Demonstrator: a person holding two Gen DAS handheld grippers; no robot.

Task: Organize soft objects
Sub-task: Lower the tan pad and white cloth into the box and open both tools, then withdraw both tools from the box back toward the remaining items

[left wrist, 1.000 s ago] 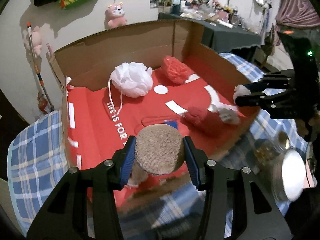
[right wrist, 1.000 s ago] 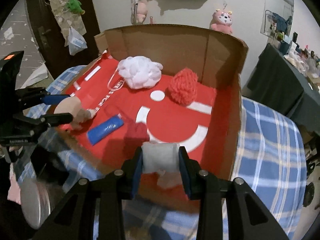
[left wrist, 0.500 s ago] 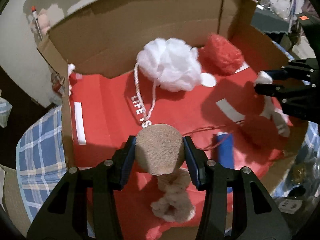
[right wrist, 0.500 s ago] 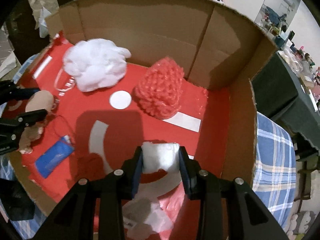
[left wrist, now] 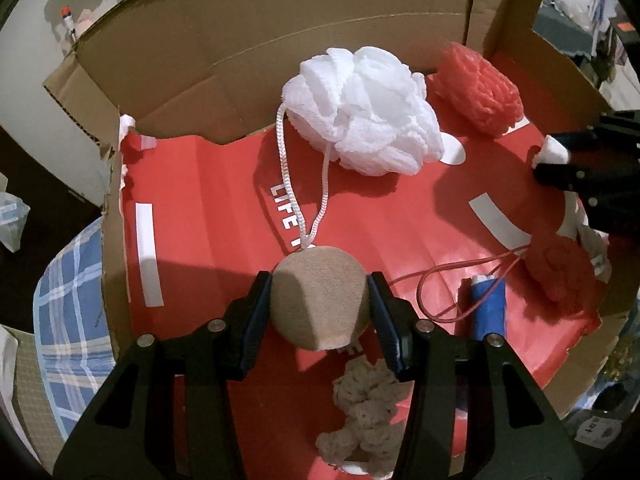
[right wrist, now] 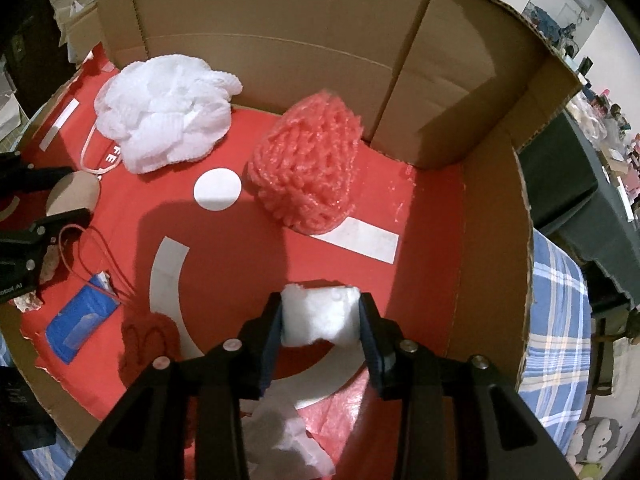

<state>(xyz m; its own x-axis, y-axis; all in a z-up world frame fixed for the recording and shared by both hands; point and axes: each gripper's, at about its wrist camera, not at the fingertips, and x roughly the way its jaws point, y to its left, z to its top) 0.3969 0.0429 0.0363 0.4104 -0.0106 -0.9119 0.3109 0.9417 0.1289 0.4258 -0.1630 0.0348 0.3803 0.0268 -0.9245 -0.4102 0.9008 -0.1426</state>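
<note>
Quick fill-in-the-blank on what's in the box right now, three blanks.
1. The left hand-held gripper has a round ____ sponge between its pads.
2. The right hand-held gripper has a ____ foam block.
3. The white mesh puff has a looped ____ attached.

Missing: tan; white; cord

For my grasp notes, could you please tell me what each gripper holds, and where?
The left gripper pinches the round tan sponge by its sides; the right gripper pinches the white foam block by its ends. Both are opening.
</note>
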